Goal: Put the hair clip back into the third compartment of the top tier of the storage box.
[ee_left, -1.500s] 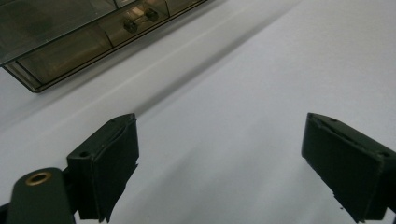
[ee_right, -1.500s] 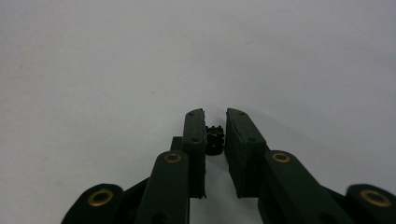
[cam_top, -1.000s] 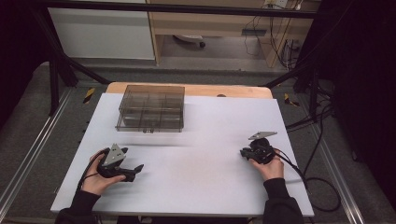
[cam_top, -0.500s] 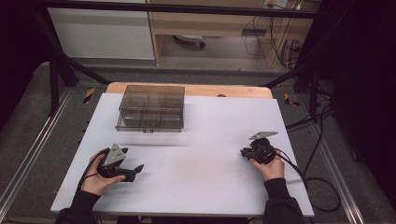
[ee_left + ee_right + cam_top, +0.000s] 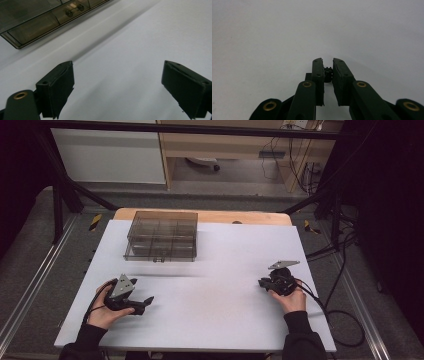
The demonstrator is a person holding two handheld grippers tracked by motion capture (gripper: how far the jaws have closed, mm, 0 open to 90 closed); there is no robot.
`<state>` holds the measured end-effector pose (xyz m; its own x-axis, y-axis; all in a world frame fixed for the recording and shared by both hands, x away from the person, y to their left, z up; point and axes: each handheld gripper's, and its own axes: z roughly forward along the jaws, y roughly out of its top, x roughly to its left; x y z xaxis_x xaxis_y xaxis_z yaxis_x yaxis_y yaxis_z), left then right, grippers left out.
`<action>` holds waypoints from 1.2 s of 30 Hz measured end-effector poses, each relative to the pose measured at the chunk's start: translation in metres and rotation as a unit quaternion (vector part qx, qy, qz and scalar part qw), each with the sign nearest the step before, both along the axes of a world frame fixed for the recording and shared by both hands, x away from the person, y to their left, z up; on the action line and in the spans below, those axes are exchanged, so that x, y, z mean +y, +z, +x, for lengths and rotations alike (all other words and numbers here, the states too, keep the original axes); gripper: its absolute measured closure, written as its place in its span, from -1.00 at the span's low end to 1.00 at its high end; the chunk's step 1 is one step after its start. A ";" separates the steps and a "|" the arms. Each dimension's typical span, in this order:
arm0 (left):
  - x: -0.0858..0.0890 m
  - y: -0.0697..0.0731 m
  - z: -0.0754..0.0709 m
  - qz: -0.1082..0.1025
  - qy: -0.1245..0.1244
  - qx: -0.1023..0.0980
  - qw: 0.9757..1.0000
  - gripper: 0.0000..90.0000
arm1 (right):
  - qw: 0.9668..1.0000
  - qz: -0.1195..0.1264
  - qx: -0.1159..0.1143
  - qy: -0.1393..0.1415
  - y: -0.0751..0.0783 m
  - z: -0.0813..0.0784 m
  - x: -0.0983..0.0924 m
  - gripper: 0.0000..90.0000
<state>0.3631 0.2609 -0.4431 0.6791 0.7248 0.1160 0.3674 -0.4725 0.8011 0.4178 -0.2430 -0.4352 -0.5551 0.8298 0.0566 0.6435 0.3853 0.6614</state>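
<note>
High view: left hand-held gripper (image 5: pixel 145 301) low on white tabletop (image 5: pixel 220 295) at near-left, right hand-held gripper (image 5: pixel 262 282) at near-right, well apart. Clear compartment box (image 5: pixel 161 236) at far-left of tabletop, away from both.

Left gripper view: jaws spread wide, nothing between, bare tabletop (image 5: pixel 130 50) beneath. Box (image 5: pixel 37 20) at upper left, small latch on its front.

Right gripper view: jaws pressed nearly together, pinching small black toothed part (image 5: pixel 327 73), gear-like, exact type unclear. Plain tabletop (image 5: pixel 287 32) ahead.
</note>
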 end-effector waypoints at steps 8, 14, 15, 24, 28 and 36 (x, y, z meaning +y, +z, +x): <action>0.000 0.000 0.000 0.000 0.000 0.000 1.000 -0.76 | 1.000 0.006 -0.004 0.003 0.005 -0.003 0.000 0.78; 0.000 0.000 0.000 -0.001 0.000 0.000 1.000 -0.76 | 1.000 0.010 -0.008 0.007 0.009 -0.005 -0.001 0.78; 0.000 0.000 0.000 0.000 0.000 0.000 1.000 -0.76 | 1.000 0.011 -0.008 0.007 0.010 -0.005 -0.001 0.78; 0.000 0.000 0.000 -0.001 0.000 0.001 1.000 -0.76 | 1.000 0.015 -0.011 0.012 0.014 -0.008 -0.001 0.78; 0.000 0.000 0.000 -0.001 -0.001 0.001 1.000 -0.76 | 1.000 0.017 -0.017 0.018 0.018 -0.009 0.001 0.78; 0.000 0.000 0.000 -0.001 -0.001 0.002 1.000 -0.76 | 0.999 0.021 -0.023 0.029 0.025 -0.012 0.006 0.78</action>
